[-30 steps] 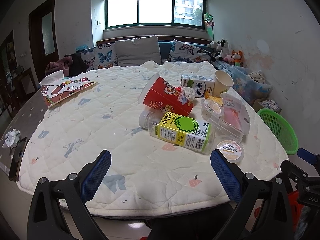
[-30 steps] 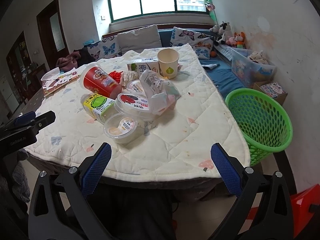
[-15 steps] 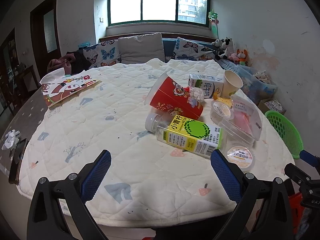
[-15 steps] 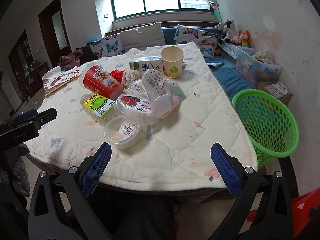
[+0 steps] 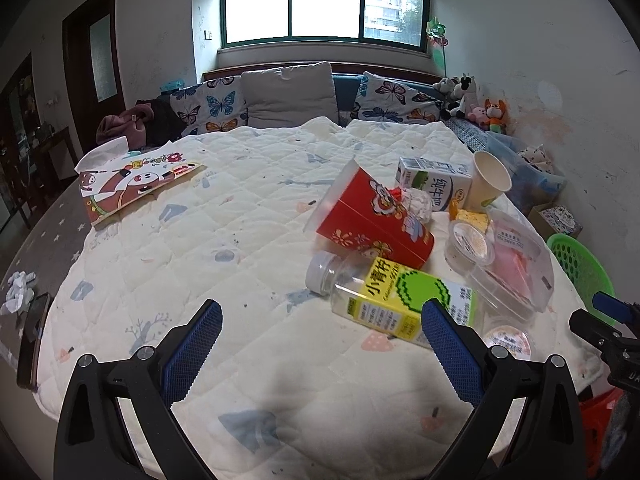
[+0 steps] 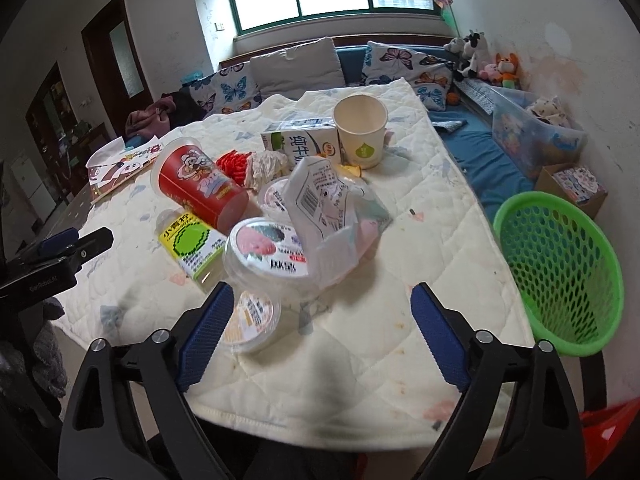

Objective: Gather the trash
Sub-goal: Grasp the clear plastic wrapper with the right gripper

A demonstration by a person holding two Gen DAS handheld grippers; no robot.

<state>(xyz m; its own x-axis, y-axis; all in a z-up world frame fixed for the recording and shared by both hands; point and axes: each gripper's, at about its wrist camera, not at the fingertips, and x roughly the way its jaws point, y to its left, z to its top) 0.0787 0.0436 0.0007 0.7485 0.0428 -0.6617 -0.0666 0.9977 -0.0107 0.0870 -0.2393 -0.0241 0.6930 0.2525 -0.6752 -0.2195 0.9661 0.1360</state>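
Observation:
A heap of trash lies on the quilted table (image 5: pixel 224 248): a red cup (image 5: pixel 372 220) on its side, a clear bottle with a yellow-green label (image 5: pixel 396 300), a milk carton (image 5: pixel 434 184), a paper cup (image 5: pixel 490 180), clear plastic tubs (image 6: pixel 268 256) and a small sealed cup (image 6: pixel 252 320). A green mesh basket (image 6: pixel 560 268) stands off the table's right edge. My left gripper (image 5: pixel 320 352) is open and empty, just short of the bottle. My right gripper (image 6: pixel 318 336) is open and empty, just short of the tubs, its left finger beside the small sealed cup.
A picture book (image 5: pixel 132 184) lies at the table's far left. A phone (image 5: pixel 34 340) and a crumpled tissue (image 5: pixel 18 288) lie on the dark surface left of the quilt. A sofa with cushions (image 5: pixel 288 96) runs behind. Boxes (image 6: pixel 576 184) stand by the right wall.
Both grippers have moved forward over the table toward the heap, so the trash looks nearer and larger. Nothing on the table has shifted. Both stay open.

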